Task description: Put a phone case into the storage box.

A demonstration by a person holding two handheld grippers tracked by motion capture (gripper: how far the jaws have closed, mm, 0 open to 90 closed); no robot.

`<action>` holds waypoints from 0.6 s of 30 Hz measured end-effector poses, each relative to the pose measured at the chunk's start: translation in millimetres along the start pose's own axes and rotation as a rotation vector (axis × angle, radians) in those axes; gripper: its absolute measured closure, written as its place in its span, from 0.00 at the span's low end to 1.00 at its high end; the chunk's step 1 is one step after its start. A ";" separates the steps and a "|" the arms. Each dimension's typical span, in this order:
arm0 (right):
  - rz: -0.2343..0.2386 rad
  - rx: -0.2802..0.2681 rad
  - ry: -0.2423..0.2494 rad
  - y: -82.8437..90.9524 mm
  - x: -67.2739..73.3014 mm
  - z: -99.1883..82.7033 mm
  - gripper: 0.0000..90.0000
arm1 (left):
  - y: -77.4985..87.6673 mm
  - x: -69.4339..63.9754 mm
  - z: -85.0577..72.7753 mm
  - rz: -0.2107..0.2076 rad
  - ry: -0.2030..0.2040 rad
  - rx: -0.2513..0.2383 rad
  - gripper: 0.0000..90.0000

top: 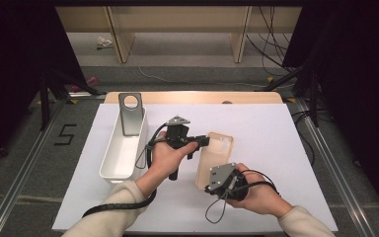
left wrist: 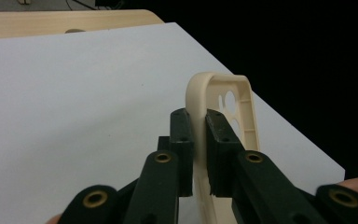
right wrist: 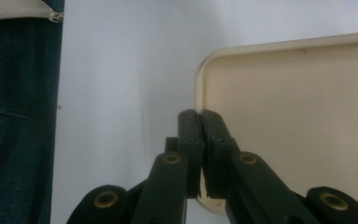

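High view: both grippers [top: 203, 141] [top: 211, 186] pinch the phone case [top: 220, 148].

My left gripper [top: 203, 140] pinches the far left edge of the phone case [top: 215, 157], and my right gripper [top: 212, 188] clamps its near end. The case is beige and lies lengthwise between them, over the white table [top: 276, 148]. Left of the case, past my left hand [top: 165, 157], stands a long white bin [top: 123, 148]. A grey metal plate [top: 131, 112] with a round hole leans upright at the bin's far end. My sleeves come in nearer than the case.
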State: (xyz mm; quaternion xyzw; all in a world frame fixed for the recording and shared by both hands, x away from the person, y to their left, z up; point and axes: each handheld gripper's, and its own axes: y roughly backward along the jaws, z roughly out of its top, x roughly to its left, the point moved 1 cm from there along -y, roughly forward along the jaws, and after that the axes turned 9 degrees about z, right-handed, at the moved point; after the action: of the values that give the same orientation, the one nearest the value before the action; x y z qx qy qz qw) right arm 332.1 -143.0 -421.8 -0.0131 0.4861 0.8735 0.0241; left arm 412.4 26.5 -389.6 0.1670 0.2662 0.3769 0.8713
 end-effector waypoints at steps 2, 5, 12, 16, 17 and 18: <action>-0.010 -0.006 -0.015 -0.2 -1.6 -1.6 0.97 | 3.5 -3.3 1.3 -0.003 -0.023 -0.034 0.93; -0.029 -0.009 -0.022 0.4 -3.2 -2.8 0.97 | 6.1 -5.0 2.9 0.004 -0.055 -0.055 0.93; -0.108 -0.072 -0.075 3.0 -9.0 -6.5 0.66 | 15.4 -0.6 8.7 0.059 -0.149 -0.128 0.93; -0.142 -0.118 -0.137 7.4 -11.5 -6.9 0.51 | 20.3 4.6 8.1 0.093 -0.178 -0.167 0.93; -0.149 -0.134 -0.143 8.6 -13.5 -7.6 0.48 | 21.2 5.5 8.0 0.097 -0.180 -0.175 0.93; -0.151 -0.145 -0.158 9.5 -14.0 -7.9 0.44 | 22.4 6.8 7.9 0.099 -0.181 -0.183 0.93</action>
State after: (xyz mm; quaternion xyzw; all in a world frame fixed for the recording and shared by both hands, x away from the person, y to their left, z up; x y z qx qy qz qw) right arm 345.6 -155.2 -417.2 0.0176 0.4160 0.9003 0.1271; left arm 408.3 45.7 -374.6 0.1333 0.1424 0.4254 0.8837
